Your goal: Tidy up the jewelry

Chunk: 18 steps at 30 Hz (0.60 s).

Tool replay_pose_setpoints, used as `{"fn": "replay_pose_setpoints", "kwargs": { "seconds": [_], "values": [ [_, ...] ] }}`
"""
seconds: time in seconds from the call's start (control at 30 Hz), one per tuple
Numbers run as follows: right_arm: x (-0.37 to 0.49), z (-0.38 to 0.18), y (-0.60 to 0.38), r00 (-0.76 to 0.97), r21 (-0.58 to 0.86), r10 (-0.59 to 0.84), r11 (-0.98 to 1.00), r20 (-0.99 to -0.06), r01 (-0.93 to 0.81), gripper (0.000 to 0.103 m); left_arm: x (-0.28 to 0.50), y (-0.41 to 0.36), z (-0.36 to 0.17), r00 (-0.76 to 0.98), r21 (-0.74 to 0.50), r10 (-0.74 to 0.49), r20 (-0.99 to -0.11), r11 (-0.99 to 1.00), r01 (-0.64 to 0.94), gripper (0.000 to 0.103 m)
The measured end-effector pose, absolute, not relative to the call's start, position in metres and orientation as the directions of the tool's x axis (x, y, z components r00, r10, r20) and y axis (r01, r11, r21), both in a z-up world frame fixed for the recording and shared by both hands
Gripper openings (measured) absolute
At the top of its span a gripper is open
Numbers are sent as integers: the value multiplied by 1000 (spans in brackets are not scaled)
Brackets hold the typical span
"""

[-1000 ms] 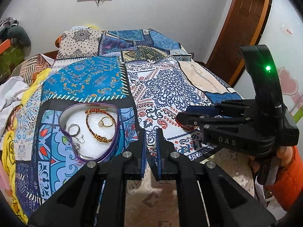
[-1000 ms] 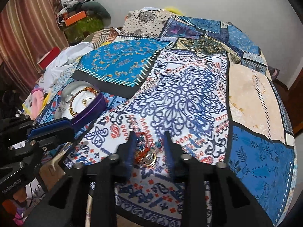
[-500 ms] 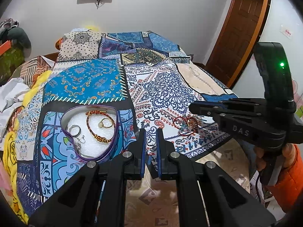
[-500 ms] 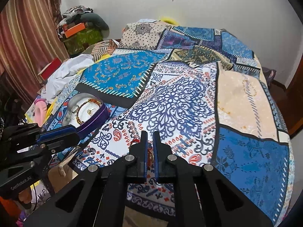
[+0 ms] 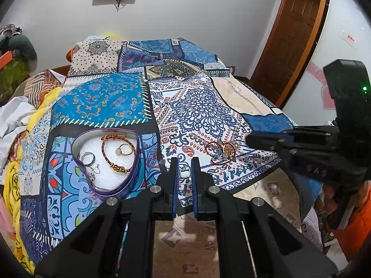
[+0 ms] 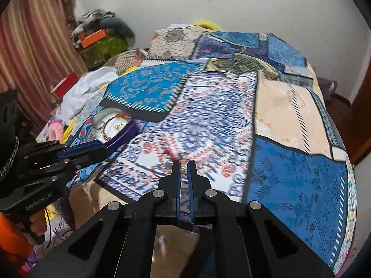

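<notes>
- Jewelry sits in two places on the patchwork bedspread [image 5: 199, 106]: some in the heart-shaped purple tin [image 5: 136, 148], some loose beside it.
- Inside the tin, on white foam, lie a braided gold-and-red bracelet [image 5: 109, 159], a gold ring [image 5: 124, 150] within the bracelet's loop, a silver ring [image 5: 88, 158] toward the tin's left wall, and small silvery pieces nearer the tin's pointed end, too small to tell apart.
- To the right of the tin, apart from it, a tangle of red cord and gold and blue pieces [image 5: 221, 149] rests on the white-and-blue paisley patch.
- Left gripper [image 5: 184, 173] hovers just right of the tin's near end; its blue-padded fingers stand close with a narrow gap, and a small silver ring [image 5: 184, 173] shows in that gap. Whether the pads touch it, I cannot tell.
- Right gripper [image 6: 183, 170], seen from the left wrist camera, points its tips toward the loose tangle from the side away from the tin.
- In its own blurred view, its fingers are drawn nearly together with a gold-coloured sliver [image 6: 183, 167] between the tips; whether it is pinched there is unclear.
- Tin [image 6: 120, 132] appears left of that gripper, with the left gripper [image 6: 92, 149] reaching just beside its purple wall.
</notes>
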State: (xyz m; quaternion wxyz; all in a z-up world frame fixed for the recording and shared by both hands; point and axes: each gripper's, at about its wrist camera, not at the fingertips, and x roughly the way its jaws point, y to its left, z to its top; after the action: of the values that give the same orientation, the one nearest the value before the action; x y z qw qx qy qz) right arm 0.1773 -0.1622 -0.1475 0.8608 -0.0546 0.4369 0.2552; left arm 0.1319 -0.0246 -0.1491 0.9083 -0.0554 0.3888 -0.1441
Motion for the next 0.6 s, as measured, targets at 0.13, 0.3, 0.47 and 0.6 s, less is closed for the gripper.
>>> {"fn": "replay_pose_setpoints", "kwargs": {
  "seconds": [0.13,0.3,0.47,0.6],
  "values": [
    [183,-163,-146,459,90,354,859,-815,-503,6,132,-24,-148,657,-204,-298,-692,954,218,8],
    [192,-177,-163,472,60,294,891,-831,-450,7,133,-19,-150,656,-206,-291,-696,957,206,8],
    [202,-173,-186,504,16,222,925,-835,-380,7,136,-19,-154,649,-217,-298,-700,955,204,8],
    [196,-165,-187,475,68,273,912,-837,-404,7,137,-22,-154,647,-221,-305,-699,952,211,8]
  ]
}}
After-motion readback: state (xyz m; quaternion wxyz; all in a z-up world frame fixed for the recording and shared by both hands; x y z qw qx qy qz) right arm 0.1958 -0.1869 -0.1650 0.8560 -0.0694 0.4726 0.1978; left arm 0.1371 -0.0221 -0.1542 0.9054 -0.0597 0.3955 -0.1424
